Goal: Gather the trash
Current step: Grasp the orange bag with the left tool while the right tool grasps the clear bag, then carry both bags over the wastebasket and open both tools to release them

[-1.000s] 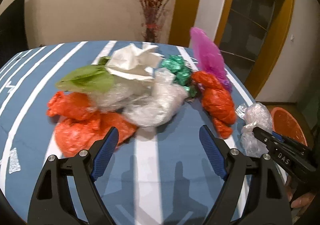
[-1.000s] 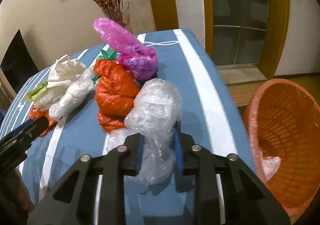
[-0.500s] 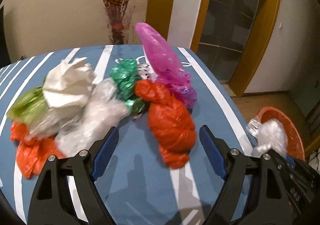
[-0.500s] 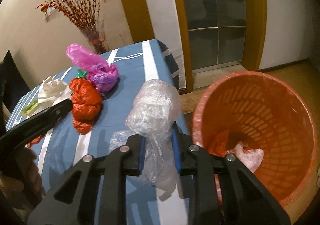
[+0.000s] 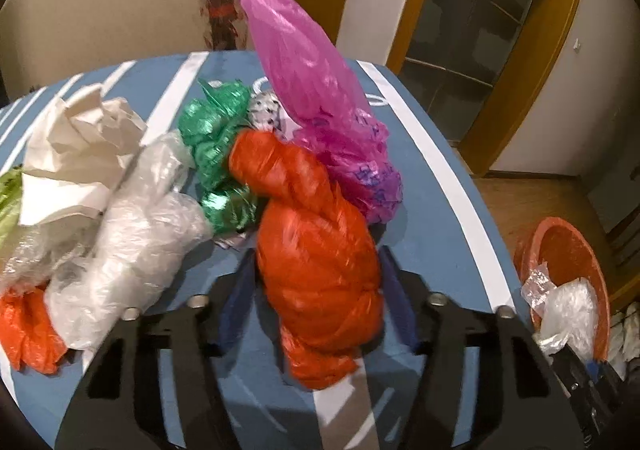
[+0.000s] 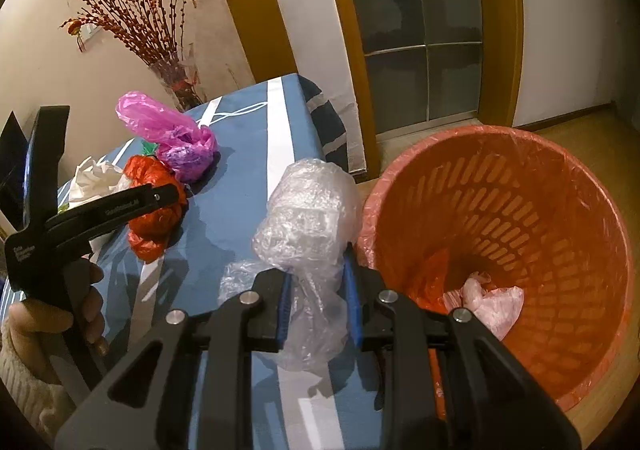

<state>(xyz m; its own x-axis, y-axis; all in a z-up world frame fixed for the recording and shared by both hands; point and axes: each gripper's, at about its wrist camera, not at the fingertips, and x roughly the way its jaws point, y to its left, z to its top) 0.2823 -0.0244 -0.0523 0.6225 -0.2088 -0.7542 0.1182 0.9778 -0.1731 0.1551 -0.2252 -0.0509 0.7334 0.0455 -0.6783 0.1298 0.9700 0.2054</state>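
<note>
Right tool point(image 6: 316, 278) tight on clear plastic bag point(image 6: 308, 210)

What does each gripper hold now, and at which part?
The right gripper holds the clear plastic bag by its lower neck. The left gripper is closing around the orange bag's lower half.

We see both views under warm, yellowish indoor light, fairly dim toward the walls. Fisheye distortion bends the door frame point(image 6: 516, 30) and darkens the corners. In the left wrist view, motion blur softens the orange bag point(image 5: 320, 262). Soft shadows fall on the tabletop point(image 6: 248, 186) beneath the trash, with mild glare on crinkled plastic.
</note>
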